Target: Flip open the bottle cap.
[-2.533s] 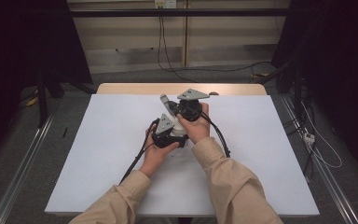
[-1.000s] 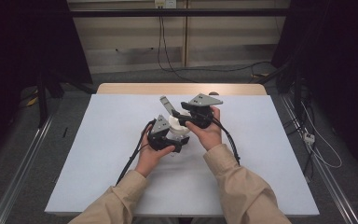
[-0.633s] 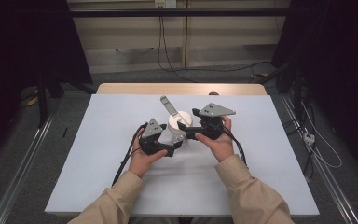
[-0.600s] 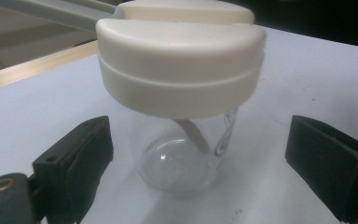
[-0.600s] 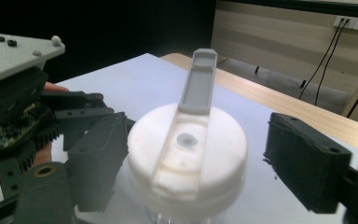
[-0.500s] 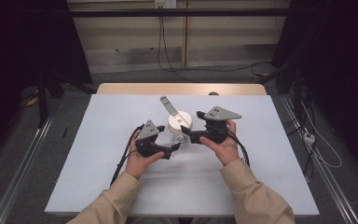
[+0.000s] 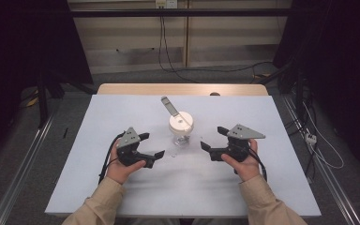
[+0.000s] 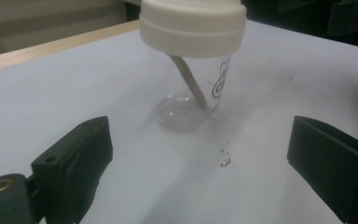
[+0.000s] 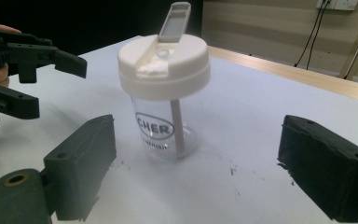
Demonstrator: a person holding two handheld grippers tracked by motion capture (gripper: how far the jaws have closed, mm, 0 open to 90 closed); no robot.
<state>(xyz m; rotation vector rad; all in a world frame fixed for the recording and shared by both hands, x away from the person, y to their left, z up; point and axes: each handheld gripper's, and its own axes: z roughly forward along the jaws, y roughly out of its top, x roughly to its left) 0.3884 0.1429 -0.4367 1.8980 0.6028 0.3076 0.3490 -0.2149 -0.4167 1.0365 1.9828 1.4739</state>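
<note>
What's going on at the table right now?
A person holds tongs in each hand on either side of a clear cup with a white lid and a straw inside. The cup stands upright on the table, its flip cap raised. The left tongs and right tongs are both open, clear of the cup.

**Three cameras, one shared cup**

High view: fixed above the near table edge, facing forward and down, far off. Left gripper view: low at 8 o'clock of the cup (image 8: 192,56), close, aimed toward 2 o'clock. Right gripper view: low at 4 o'clock, close, aimed toward 10 o'clock. Shared by all: cup (image 7: 181,125) and white table (image 7: 262,183).
</note>
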